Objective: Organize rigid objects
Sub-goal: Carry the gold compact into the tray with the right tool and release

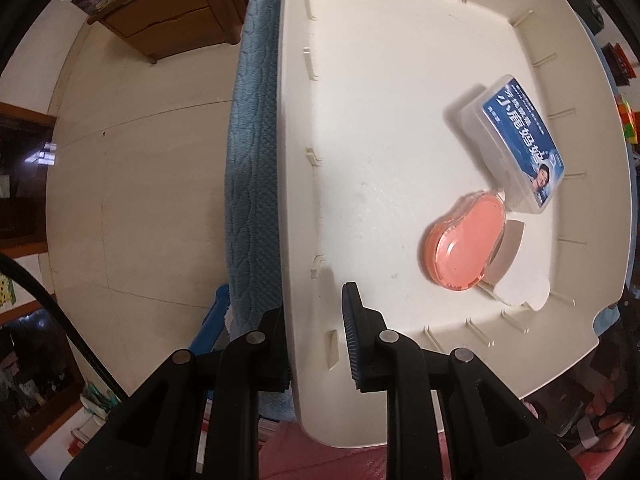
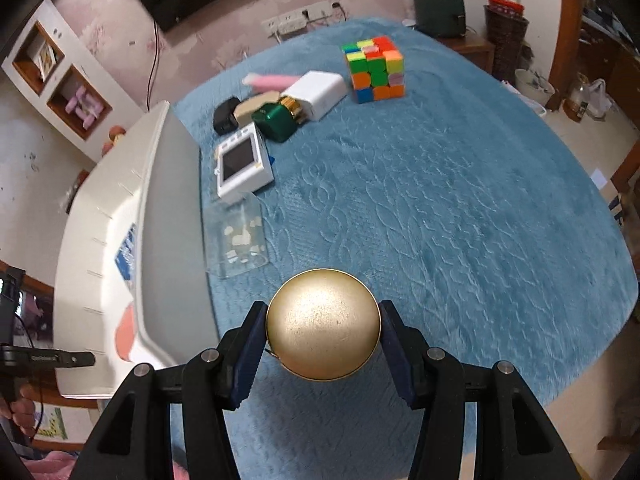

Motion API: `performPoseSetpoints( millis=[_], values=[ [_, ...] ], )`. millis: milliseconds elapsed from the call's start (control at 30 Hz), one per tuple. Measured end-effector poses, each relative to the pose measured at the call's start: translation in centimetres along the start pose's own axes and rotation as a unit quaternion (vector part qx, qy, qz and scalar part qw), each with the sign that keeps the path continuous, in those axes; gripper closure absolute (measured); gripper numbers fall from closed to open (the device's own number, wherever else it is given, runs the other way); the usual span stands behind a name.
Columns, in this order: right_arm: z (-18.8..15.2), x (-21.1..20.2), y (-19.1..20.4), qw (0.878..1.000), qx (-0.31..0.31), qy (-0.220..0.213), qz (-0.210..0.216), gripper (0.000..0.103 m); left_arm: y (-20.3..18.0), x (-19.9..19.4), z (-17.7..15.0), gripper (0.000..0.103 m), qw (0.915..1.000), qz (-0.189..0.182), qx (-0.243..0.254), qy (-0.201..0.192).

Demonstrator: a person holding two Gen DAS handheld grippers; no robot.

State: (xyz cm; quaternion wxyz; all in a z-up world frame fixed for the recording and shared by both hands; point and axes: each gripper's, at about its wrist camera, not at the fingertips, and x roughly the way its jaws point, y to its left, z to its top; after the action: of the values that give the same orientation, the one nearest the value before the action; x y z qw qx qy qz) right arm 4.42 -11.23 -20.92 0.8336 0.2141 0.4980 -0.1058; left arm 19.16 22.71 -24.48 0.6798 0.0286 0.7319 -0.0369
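blue blanket (image 2: 440, 220) (right gripper (image 2: 324, 344) clamps gold ball (image 2: 323, 324))

The right hand-held gripper (image 2: 323, 354) clamps a gold ball (image 2: 323, 324) above the blue blanket (image 2: 460, 208).

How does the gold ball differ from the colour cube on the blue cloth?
The gold ball is round and one plain metallic colour; the cube has flat faces of many bright colours. The ball is held between the fingers of the right gripper, above the cloth; the cube rests on the cloth, untouched. Both are outside the white tray.
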Motion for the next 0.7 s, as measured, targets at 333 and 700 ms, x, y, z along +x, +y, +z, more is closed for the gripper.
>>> performPoseSetpoints(
  millis=[333, 700],
  values=[
    [0.8, -2.2, 3.9, 0.996, -0.034, -0.067, 0.053, 0.047, -0.3, -0.6, -0.3, 0.082, 0.9998, 0.000, 0.016, -0.008],
    [0.7, -3.2, 8.9, 0.982, -0.136, -0.097, 0.090, 0.047, 0.0, -0.7, -0.8, 0.082, 0.9999, 0.001, 0.008, -0.006]
  ],
)
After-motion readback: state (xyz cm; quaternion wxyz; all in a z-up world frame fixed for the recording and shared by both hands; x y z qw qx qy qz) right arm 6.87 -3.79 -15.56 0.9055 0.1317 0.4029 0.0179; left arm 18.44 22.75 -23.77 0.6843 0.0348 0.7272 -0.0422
